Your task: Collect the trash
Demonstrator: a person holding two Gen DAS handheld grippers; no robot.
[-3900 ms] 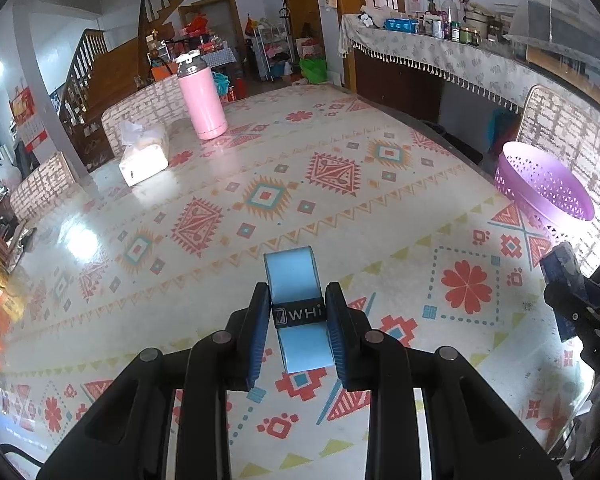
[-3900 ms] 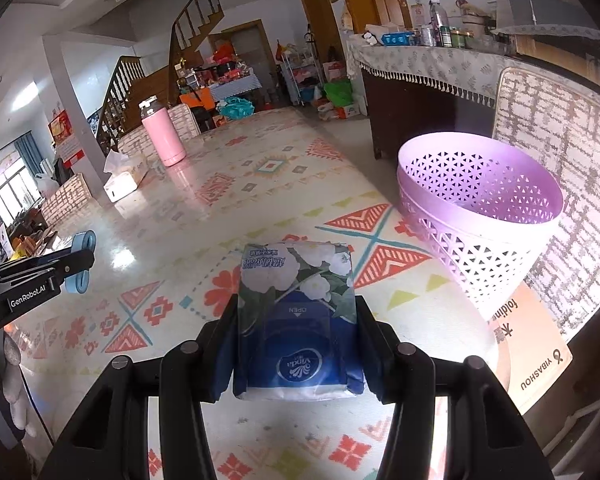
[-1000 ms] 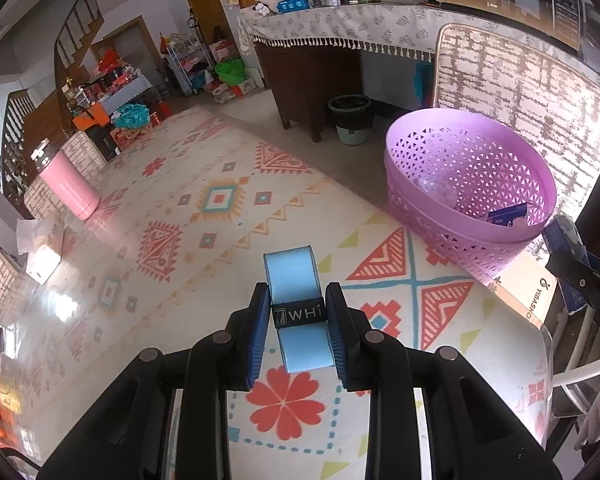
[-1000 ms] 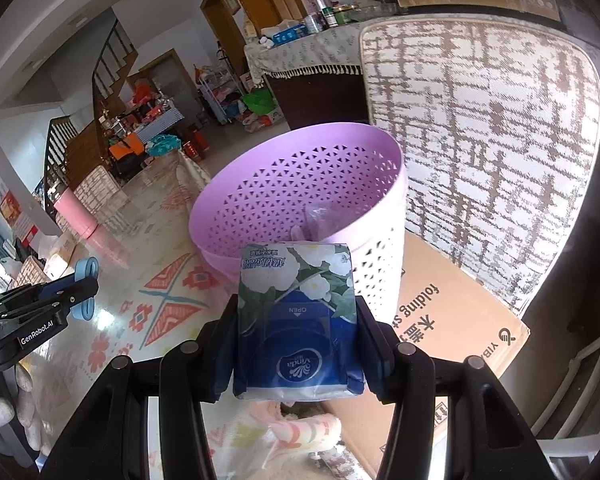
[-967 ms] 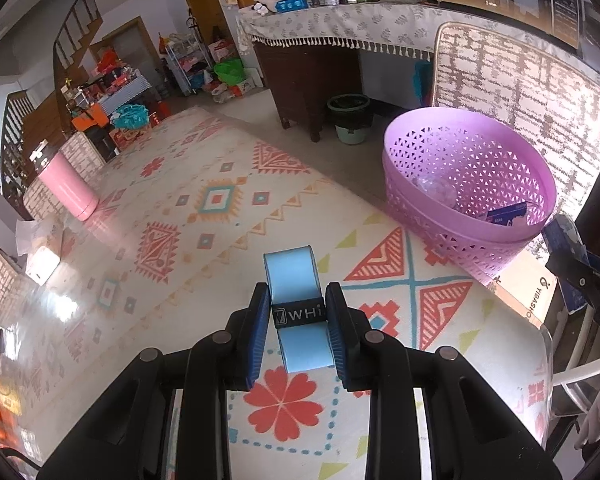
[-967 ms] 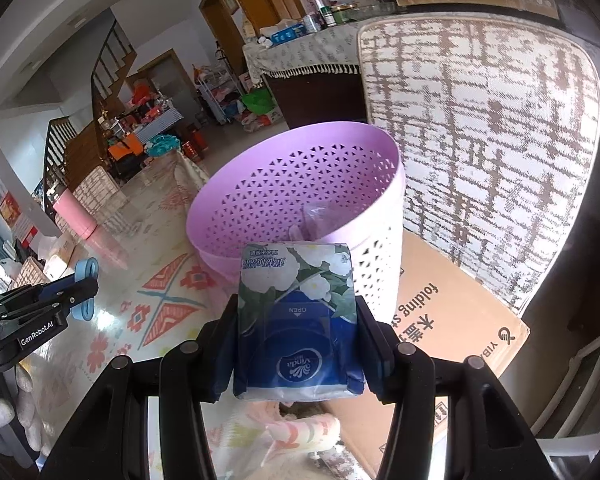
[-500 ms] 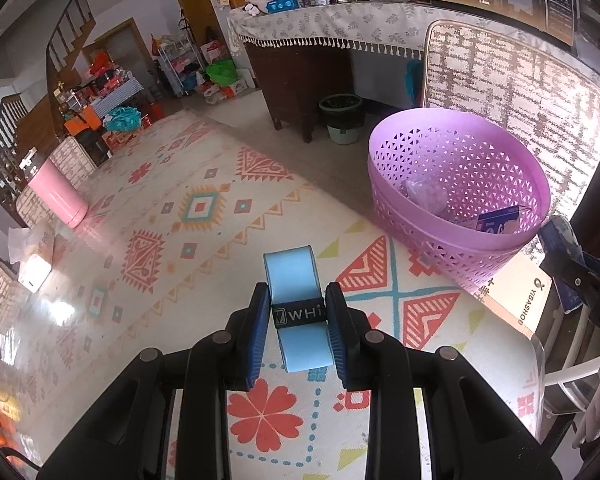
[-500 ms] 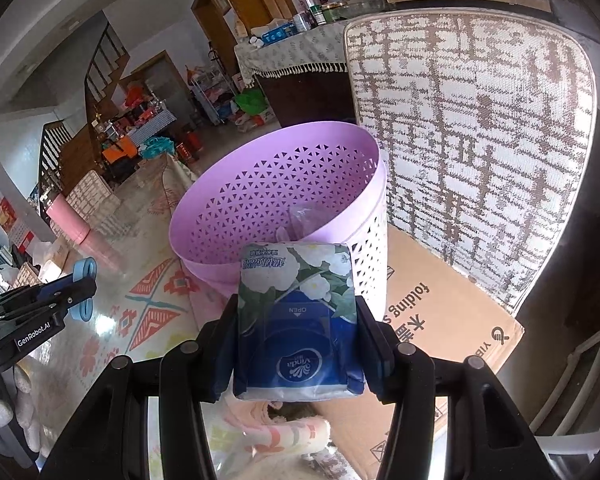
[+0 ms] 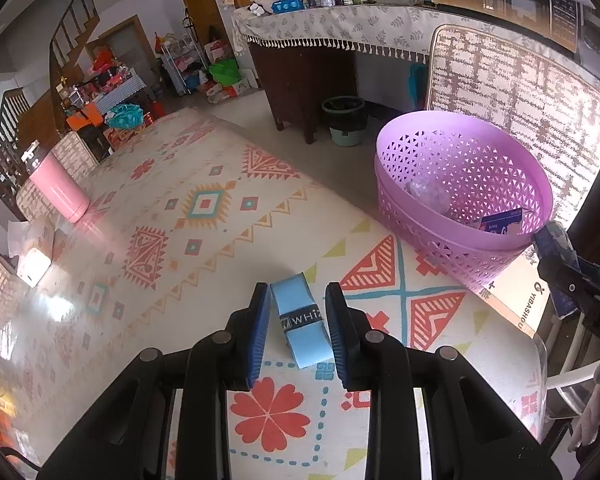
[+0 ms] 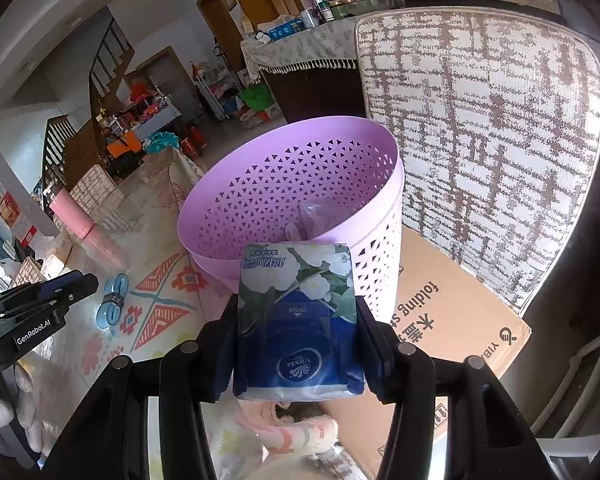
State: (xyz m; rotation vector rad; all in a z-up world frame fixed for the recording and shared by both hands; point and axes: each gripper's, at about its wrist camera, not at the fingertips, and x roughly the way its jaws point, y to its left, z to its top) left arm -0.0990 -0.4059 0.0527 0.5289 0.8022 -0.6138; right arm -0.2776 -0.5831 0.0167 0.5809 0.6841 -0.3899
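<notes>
**Mia:** What is the left hand-held gripper [image 9: 297,300] doing?

**Tom:** Its two fingers are apart. A blue roll [image 9: 300,320] with a dark band sits tilted between them, with a gap on its left side. It is hard to tell if the roll is lying on the surface [image 9: 160,248] or not.

**Mia:** And the right hand-held gripper [image 10: 297,308]?

**Tom:** It is closed tight on a tissue pack [image 10: 298,320]. The pack is blue and white with flowers on it, and the fingers press on both of its sides.

**Mia:** Where is the pack?

**Tom:** It is up in the air, just at the near rim of the purple basket [image 10: 380,152].

**Mia:** Where is the basket?

**Tom:** It is past the right edge of the surface, with a flat cardboard box [image 10: 452,320] under and beside it. The basket has little triangle holes all around.

**Mia:** Is there something in it?

**Tom:** Yes. A crumpled clear wrapper [image 9: 426,196] lies inside, and a small blue box [image 9: 500,222] leans on the near wall.

**Mia:** What is behind the basket?

**Tom:** A chair back [image 10: 480,140] with a brown and white weave.

**Mia:** And far away on the left?

**Tom:** A pink bottle [image 9: 58,188] stands at the far end of the surface, well apart from the roll.
</notes>
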